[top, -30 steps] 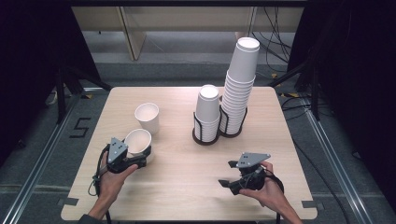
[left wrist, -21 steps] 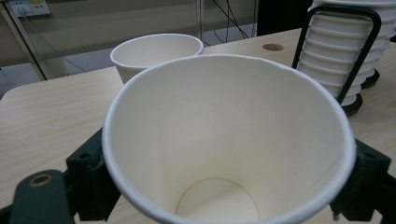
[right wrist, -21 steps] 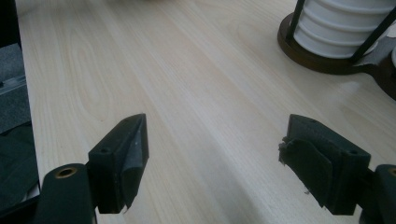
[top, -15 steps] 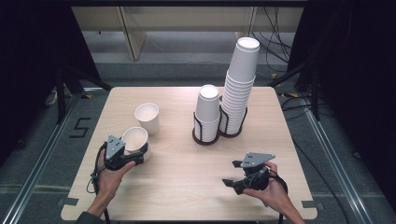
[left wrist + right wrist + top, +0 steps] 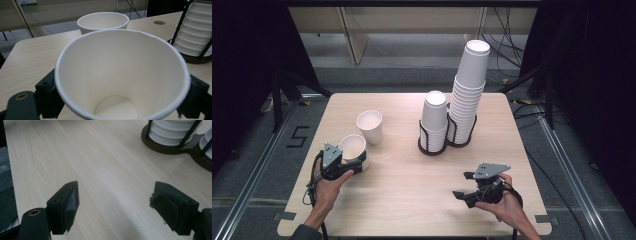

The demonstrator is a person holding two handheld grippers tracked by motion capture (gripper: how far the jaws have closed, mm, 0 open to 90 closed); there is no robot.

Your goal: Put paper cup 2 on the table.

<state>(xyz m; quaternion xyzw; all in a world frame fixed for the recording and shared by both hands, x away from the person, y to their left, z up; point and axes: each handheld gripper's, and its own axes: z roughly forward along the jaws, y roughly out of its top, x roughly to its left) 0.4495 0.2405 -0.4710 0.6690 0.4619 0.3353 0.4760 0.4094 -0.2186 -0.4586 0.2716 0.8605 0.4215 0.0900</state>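
The left gripper (image 5: pixel 357 164) is squeezing a white paper cup (image 5: pixel 353 148). One black jaw presses on each side of the cup, as the left gripper view shows, so the cup is held tight. The cup is open side up and tipped a little toward the person. It looks like its bottom is on the table (image 5: pixel 412 200) or just above it, but the pictures are too unclear there to be sure. The cup has nothing inside it.

Just behind the held cup stands a second white cup (image 5: pixel 370 126). It is upright on the table and also has nothing in it. The two cups are very close together.

The right gripper (image 5: pixel 465 187) is on the other side of the table, near the front edge. Its two jaws stand wide apart with just bare wood between them. It holds nothing.

Past the middle of the table sits a dark wire cup holder (image 5: pixel 446 143) with two rings. The short stack of cups (image 5: pixel 434 119) sits in the left ring. The tall stack of cups (image 5: pixel 469 95) sits in the right ring and leans a bit.
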